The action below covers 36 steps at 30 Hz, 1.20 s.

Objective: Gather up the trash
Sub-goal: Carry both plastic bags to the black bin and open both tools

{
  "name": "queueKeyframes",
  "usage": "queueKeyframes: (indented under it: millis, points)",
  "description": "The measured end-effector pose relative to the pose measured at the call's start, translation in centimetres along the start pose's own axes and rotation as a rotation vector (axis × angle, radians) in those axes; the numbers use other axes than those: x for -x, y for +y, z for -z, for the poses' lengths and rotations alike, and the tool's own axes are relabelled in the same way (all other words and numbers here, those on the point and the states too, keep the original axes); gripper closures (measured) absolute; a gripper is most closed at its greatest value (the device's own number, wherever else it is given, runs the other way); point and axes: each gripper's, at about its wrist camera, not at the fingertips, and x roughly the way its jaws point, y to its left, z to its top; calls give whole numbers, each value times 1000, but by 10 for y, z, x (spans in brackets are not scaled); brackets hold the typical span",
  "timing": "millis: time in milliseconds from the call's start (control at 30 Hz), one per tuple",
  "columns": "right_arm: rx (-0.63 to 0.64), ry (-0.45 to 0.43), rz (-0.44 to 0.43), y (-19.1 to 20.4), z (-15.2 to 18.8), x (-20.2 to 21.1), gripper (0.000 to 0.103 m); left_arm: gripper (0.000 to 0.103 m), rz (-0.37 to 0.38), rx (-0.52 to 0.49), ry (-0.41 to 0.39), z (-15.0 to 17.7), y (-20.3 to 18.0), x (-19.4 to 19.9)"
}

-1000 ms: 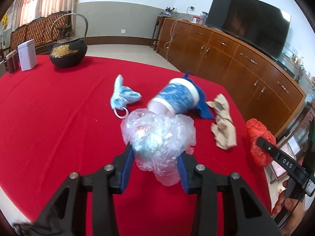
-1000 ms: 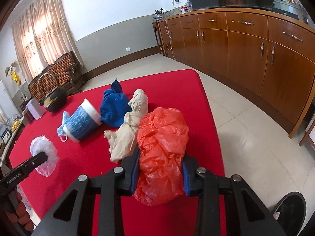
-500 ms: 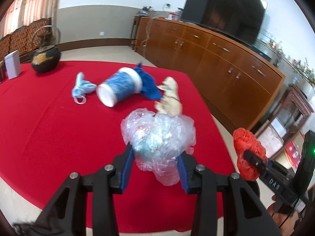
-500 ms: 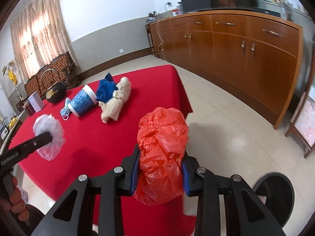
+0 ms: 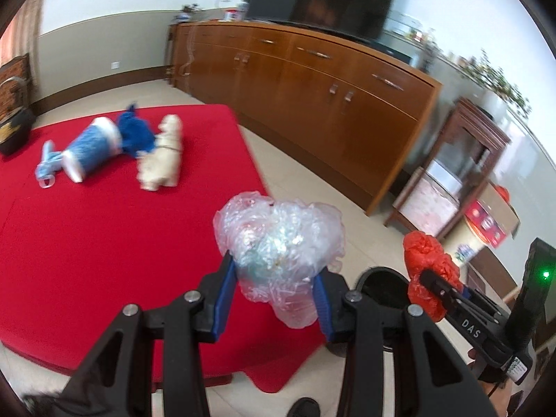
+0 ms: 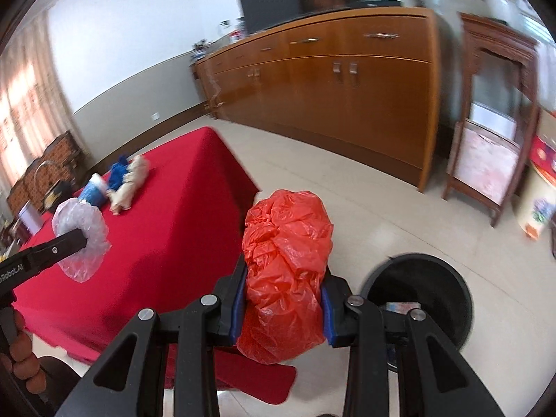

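My left gripper [image 5: 274, 299] is shut on a crumpled clear plastic bag [image 5: 278, 243], held in the air past the corner of the red table [image 5: 104, 236]. My right gripper [image 6: 283, 309] is shut on a crumpled red plastic bag [image 6: 285, 271], held above the floor to the left of a black round trash bin [image 6: 427, 288]. In the left wrist view the bin [image 5: 382, 281] shows behind the clear bag, with the red bag [image 5: 429, 267] beside it. The clear bag also shows at the left of the right wrist view [image 6: 81, 236].
On the table lie a blue-and-white cup [image 5: 88, 151] on its side, a light blue face mask [image 5: 47, 168], a blue cloth [image 5: 133, 135] and a beige cloth [image 5: 163, 160]. A long wooden sideboard [image 5: 312, 93] and a small wooden cabinet [image 6: 493, 121] stand beyond the tiled floor.
Both grippers have swung right, away from the table and out over the floor, each still holding its bag. The black bin has come closer under the right gripper.
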Motion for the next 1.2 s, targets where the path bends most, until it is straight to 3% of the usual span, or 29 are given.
queueKeyframes:
  millis: [500, 800, 1200]
  points:
    - [-193, -21, 142, -122, 20, 39, 66, 61, 140, -130, 125, 21, -110, -55]
    - [-267, 37, 213, -177, 39, 37, 66, 61, 189, -192, 210, 42, -159, -94]
    - [-269, 145, 237, -216, 44, -1, 66, 61, 192, -219, 322, 63, -193, -147]
